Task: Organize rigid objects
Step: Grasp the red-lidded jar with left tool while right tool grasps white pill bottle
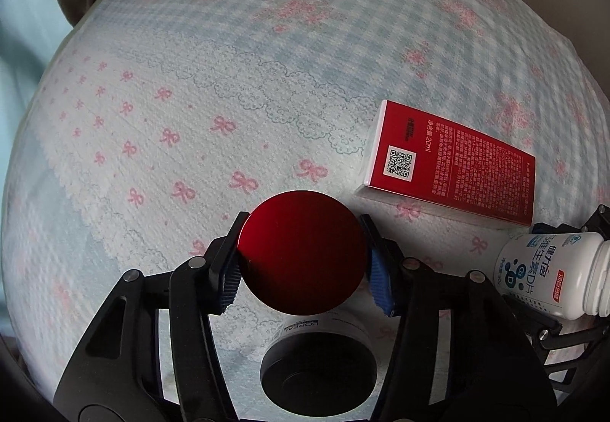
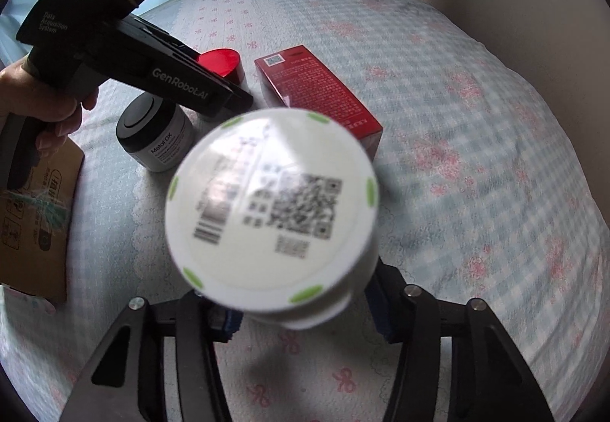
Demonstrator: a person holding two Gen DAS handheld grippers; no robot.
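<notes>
Checked bedspread [image 2: 476, 124] lies partly hidden behind blurred white bottle [image 2: 272, 208] in right gripper [image 2: 305, 311].

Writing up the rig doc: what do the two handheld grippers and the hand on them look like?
Both are matte black plastic linkages with silver pivot pins and ribbed blue finger pads. The left gripper has a pistol-style body with white "GenRobot.AI" and "Data Acquisition System" lettering. A bare hand, no sleeve visible, holds it. The right gripper has the same build.

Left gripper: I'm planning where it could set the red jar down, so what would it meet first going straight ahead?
Holding the red jar, the left gripper probably meets only bare bedspread; the red box lies off right.
</notes>
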